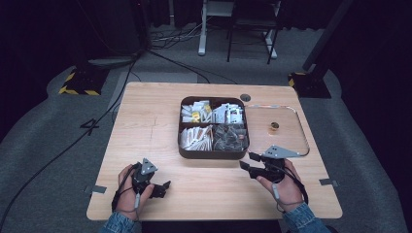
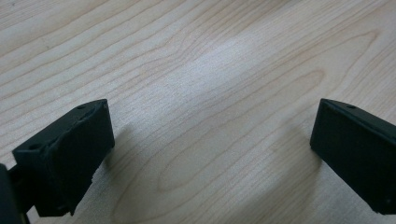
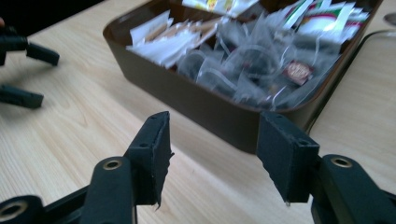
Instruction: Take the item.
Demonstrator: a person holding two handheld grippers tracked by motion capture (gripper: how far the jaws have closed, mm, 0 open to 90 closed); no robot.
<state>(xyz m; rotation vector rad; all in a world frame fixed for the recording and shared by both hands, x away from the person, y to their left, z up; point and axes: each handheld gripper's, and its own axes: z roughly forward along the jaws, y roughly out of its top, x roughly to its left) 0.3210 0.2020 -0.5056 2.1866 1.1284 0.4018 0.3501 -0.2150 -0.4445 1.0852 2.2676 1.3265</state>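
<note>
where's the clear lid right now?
In the high view the clear lid lies flat on the table, against the brown box's right side, just beyond the right gripper.

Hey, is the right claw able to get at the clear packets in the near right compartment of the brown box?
Probably yes. The right claw is open, just in front of the brown box, and the clear packets lie uncovered in the compartment nearest it. Only the box's low front wall stands between, so it would go in over that.
</note>
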